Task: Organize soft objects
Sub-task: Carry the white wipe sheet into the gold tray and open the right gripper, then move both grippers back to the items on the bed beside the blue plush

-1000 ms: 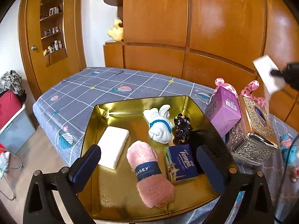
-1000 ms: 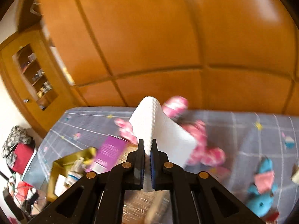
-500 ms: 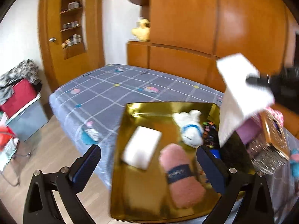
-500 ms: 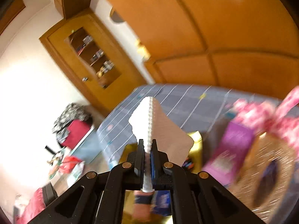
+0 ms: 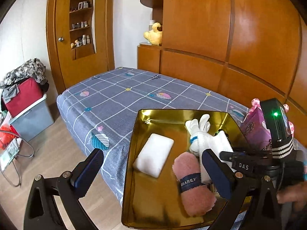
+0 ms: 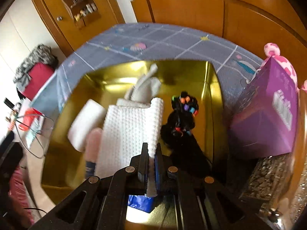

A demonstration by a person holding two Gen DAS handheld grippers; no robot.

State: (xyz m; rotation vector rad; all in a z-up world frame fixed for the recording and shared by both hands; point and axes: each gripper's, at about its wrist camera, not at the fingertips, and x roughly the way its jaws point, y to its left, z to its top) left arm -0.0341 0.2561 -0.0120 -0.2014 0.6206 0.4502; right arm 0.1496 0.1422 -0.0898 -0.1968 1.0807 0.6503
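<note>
Gold tray (image 5: 134, 172) on the bed (image 5: 119, 95) collects the soft items: white pad (image 5: 153, 160), pink towel (image 5: 193, 182). Left gripper (image 5: 151, 170) hovers at its near edge, jaws wide apart, empty. Right gripper (image 6: 151, 151), pitched down over the tray, jaws clamped on white waffle cloth (image 6: 130, 128), probably for release.

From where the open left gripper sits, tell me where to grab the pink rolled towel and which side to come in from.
Grip the pink rolled towel at its middle, on the dark paper band, pinching across the roll's width. Come from above: it lies flat in the gold tray, so its ends are walled in. Its left side is open, but the right gripper with the white waffle cloth crowds its right side. The left gripper is open wide enough, probably.
</note>
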